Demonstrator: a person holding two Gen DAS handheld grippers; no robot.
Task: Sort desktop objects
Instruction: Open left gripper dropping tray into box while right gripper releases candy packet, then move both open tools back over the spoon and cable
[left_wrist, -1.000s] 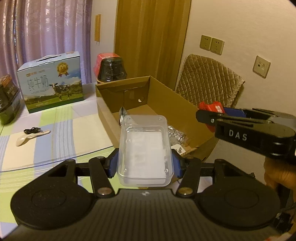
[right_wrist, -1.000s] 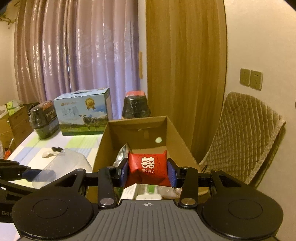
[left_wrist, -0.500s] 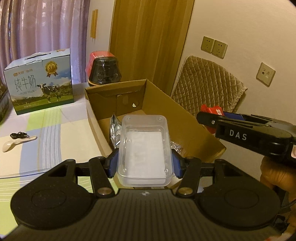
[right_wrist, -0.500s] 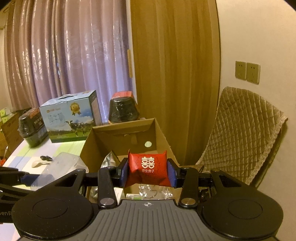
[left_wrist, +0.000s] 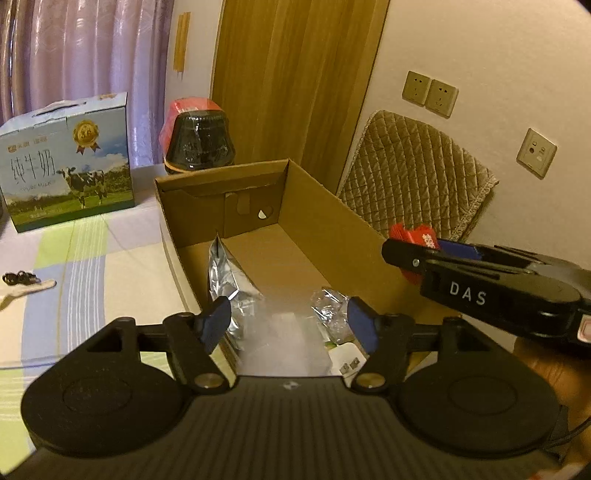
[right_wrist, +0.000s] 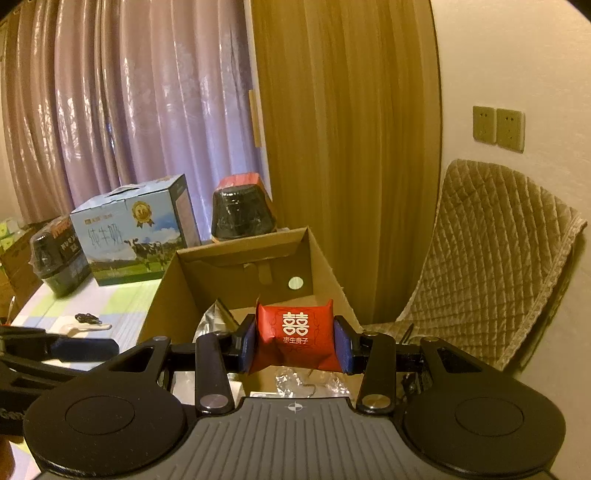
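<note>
My left gripper (left_wrist: 288, 323) hangs open over the near end of the open cardboard box (left_wrist: 332, 206). Between and below its fingers a clear plastic container (left_wrist: 284, 343) shows as a pale blur inside the box. A silver foil bag (left_wrist: 229, 280), crumpled clear wrap (left_wrist: 328, 310) and a white plug (left_wrist: 347, 360) also lie in the box. My right gripper (right_wrist: 295, 338) is shut on a red packet (right_wrist: 295, 332) with white characters, held above the box's near end (right_wrist: 236, 254). In the left wrist view that gripper (left_wrist: 406, 254) reaches in from the right with the red packet (left_wrist: 413, 236).
On the striped tablecloth left of the box stand a blue milk carton (left_wrist: 66, 162) and a black jar with a red lid (left_wrist: 199, 140). A white spoon (left_wrist: 26, 290) lies at the far left. A quilted chair (left_wrist: 417, 173) stands against the wall, right of the box.
My left gripper has opened and let go of the clear container, which has dropped into the box. Both grippers have moved forward over the box. The right gripper still grips the red packet.
</note>
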